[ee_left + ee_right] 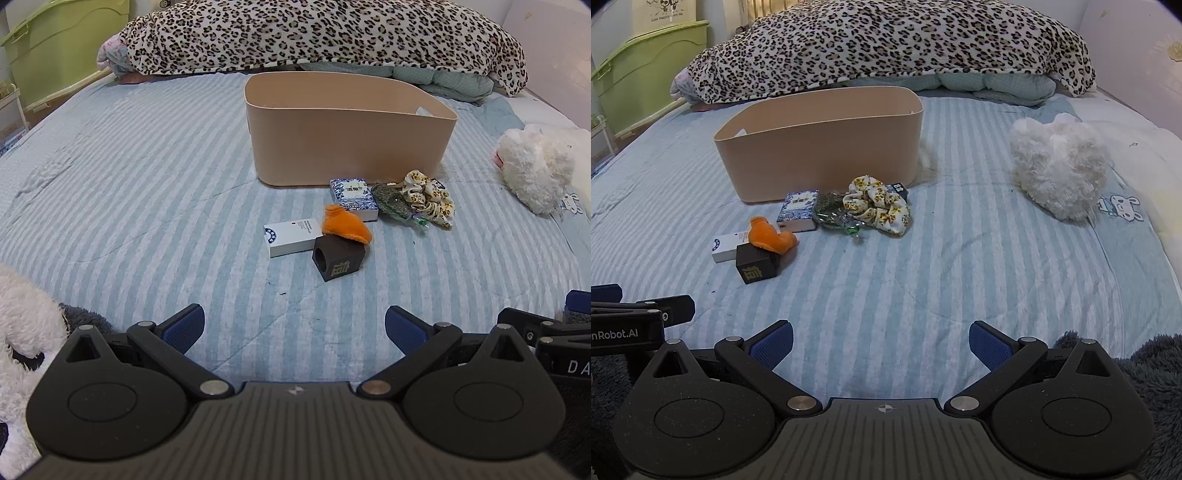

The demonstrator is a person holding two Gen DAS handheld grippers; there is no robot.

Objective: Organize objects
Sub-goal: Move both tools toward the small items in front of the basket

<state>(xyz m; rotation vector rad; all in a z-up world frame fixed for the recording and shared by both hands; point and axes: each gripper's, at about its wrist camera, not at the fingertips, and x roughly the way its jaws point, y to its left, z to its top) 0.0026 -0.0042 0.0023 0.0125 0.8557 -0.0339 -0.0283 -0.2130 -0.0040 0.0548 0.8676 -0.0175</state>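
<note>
A beige bin (351, 144) stands on the striped blue bedspread (147, 184), its long wall facing the little heap of things laid out in front of it. I can't see whether anything lies inside.

Just before the bin lies a blue-and-white patterned box (354, 197), and beside it a dark green bundle (393, 201) with a floral scrunchie (430, 199) touching it on the far side. From the right wrist view a small black item (898, 189) peeks out behind the scrunchie, close to the bin's wall.

Nearer to me, a white carton (291, 236) lies flat, and an orange fabric piece (345, 225) is draped across its end and onto the top of a black cube (338, 260), which has a round hole in one face and a gold character on another. The cube sits tilted against the carton.

Both tools hang low over the near part of the bed, well apart from the pile. The left gripper (294, 328) has its blue pads spread wide with only bedspread between them; the right gripper (881, 345) is likewise fully released and carries nothing. Each one shows at the edge of the other's view.

Off to the right a fluffy white plush (1058, 166) rests on the bedspread. At the head of the bed a leopard-print blanket (886, 48) is heaped over bedding, and a green storage tub (55, 48) stands beside the bed on the left.
</note>
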